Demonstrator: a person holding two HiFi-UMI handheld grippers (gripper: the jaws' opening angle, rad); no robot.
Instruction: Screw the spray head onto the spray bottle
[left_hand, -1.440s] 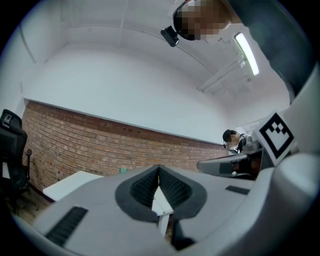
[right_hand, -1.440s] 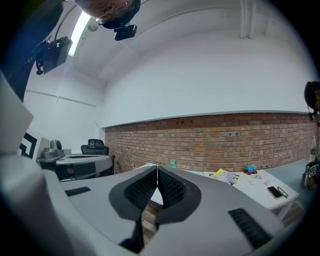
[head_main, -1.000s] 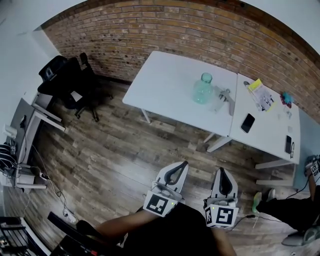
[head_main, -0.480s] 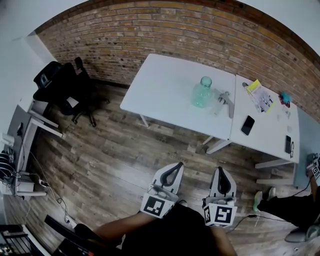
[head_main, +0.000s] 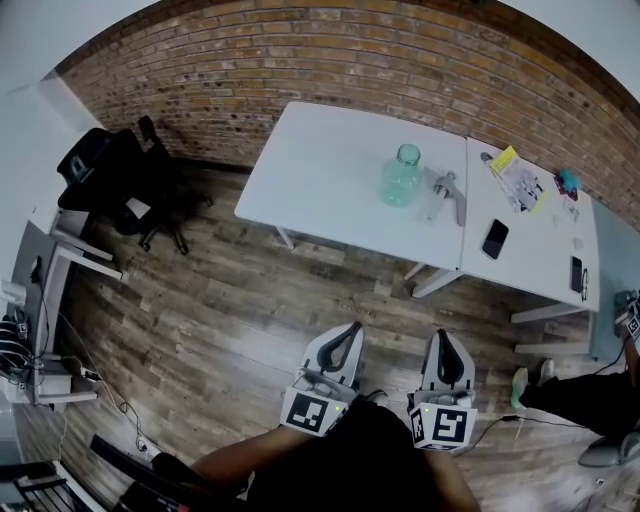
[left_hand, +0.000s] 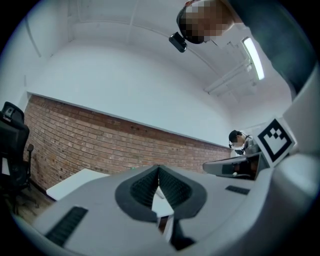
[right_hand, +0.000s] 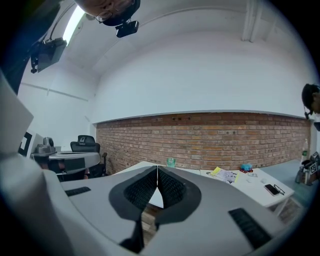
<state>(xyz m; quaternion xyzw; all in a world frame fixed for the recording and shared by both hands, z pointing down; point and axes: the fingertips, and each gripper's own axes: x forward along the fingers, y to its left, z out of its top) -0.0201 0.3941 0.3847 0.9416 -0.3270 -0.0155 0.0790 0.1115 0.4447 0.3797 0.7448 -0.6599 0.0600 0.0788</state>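
The bottle (head_main: 402, 178) stood upright on the white counter (head_main: 320, 150), with the spray head (head_main: 447, 192) lying just beside it, on the side toward a phone (head_main: 495, 239) on the adjoining counter (head_main: 530, 270); well apart from these, over the wooden floor (head_main: 220, 310) and close to the person's body, the left tool (head_main: 351, 330) had its jaws pressed together on nothing; the right tool (head_main: 445, 336) was likewise closed and empty; a brick wall (head_main: 300, 50) ran behind the counters.

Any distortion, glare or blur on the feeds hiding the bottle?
Head view: heavy fisheye bend, dark corners, spray bottle sharp. Left gripper view: ceiling light glares at upper right. Right gripper view: sharp, bottle tiny and far.
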